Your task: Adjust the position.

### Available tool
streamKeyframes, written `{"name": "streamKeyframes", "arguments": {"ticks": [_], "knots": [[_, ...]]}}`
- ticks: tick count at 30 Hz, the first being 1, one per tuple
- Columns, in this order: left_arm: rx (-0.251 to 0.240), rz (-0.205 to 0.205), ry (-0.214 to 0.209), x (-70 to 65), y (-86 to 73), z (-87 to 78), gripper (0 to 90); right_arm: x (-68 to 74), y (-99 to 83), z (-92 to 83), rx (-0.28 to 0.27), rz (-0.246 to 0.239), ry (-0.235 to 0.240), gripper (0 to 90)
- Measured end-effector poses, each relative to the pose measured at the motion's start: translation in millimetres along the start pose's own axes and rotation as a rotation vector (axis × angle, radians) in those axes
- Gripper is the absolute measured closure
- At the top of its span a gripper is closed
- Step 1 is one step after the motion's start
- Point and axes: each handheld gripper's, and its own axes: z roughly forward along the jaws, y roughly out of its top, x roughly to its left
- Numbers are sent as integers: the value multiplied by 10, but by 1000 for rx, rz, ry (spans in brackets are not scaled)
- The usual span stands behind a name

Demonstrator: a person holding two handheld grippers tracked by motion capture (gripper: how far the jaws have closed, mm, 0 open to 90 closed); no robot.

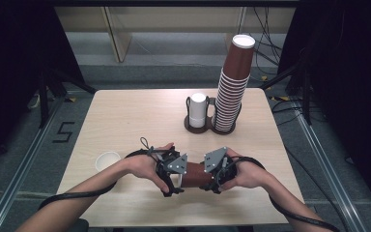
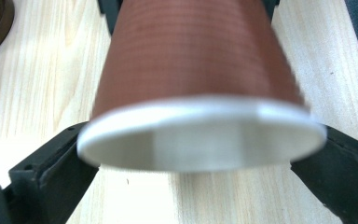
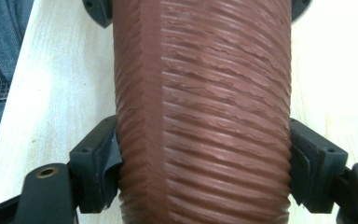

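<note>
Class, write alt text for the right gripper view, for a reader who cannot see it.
A ribbed brown paper cup runs up the middle of the right gripper view, clamped between the right gripper's two black fingers pressing on its sides. Under it lies a pale wooden table, and blue denim shows at the upper left edge.
</note>
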Motion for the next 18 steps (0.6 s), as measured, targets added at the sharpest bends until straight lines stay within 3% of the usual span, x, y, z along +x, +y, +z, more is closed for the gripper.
{"name": "streamKeyframes", "arguments": {"ticks": [1, 4, 5, 6, 8, 15, 18], "knots": [[-18, -21, 4, -5, -16, 3, 6, -9, -12, -7, -7, -12, -5, 238], [-37, -35, 8, 18, -57, -16, 0, -2, -57, -44, -31, 12, -10, 237], [-44, -35, 16, 21, -70, -21, 0, 16, -72, -58, -40, 44, -10, 238], [-50, -32, 18, 26, -83, -24, 0, -4, -84, -62, -62, 28, -9, 237], [-59, -44, 14, 25, -104, -25, 0, -3, -109, -70, -80, 42, -11, 237], [-82, -52, 23, 33, -118, -17, 0, 5, -131, -56, -94, 48, -7, 236], [-77, -53, 8, 43, -116, -15, 0, 1, -117, -57, -97, 31, -12, 236]]}}
